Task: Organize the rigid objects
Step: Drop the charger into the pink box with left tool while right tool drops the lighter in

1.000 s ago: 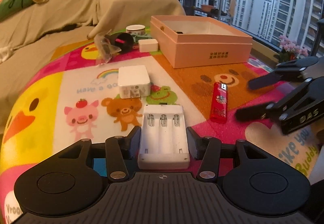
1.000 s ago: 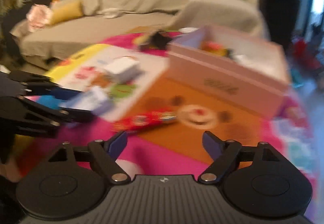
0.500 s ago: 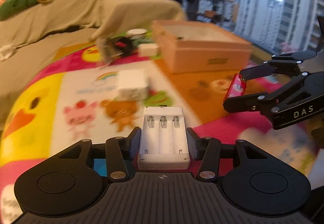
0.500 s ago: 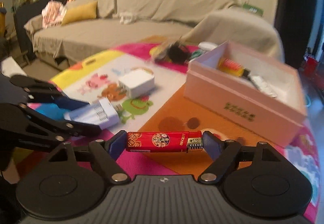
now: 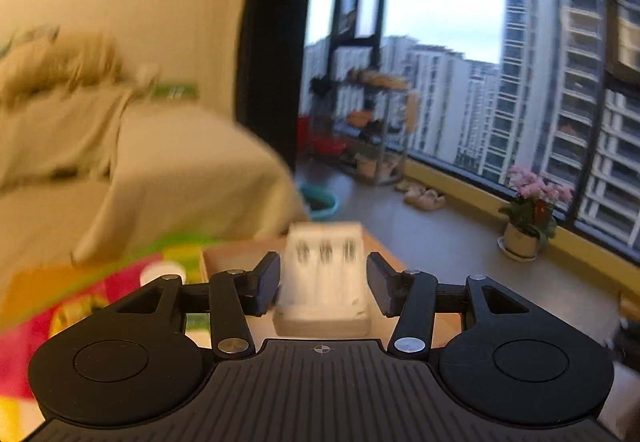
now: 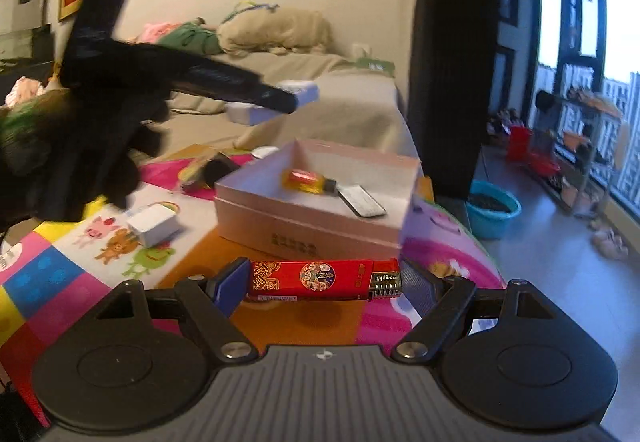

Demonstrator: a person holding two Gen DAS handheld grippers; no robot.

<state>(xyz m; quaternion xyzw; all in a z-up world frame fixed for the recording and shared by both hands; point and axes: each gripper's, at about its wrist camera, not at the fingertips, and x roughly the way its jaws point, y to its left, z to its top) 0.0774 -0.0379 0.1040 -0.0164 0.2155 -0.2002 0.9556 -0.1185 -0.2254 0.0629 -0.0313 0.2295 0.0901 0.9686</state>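
My left gripper [image 5: 322, 282] is shut on a white battery charger [image 5: 323, 278], blurred by motion, held high above the pink box [image 5: 224, 256]. In the right wrist view the left gripper [image 6: 288, 102] shows with the charger [image 6: 276, 104] above and left of the open pink box [image 6: 316, 218]. My right gripper [image 6: 322, 278] is shut on a red lighter [image 6: 320, 278], held crosswise just in front of the box. An orange lighter [image 6: 306, 180] and a grey flat device [image 6: 362, 202] lie inside the box.
A white power adapter [image 6: 154, 226] sits on the colourful cartoon mat [image 6: 60, 274] left of the box. A black object [image 6: 218, 170] and white tape roll [image 6: 264, 152] lie behind it. A covered sofa [image 6: 280, 82] stands behind. A blue basin [image 6: 494, 208] is on the floor at right.
My left gripper has lifted the charger up and swung toward the pink box. My right gripper took hold of the red lighter and raised it off the mat toward the box.
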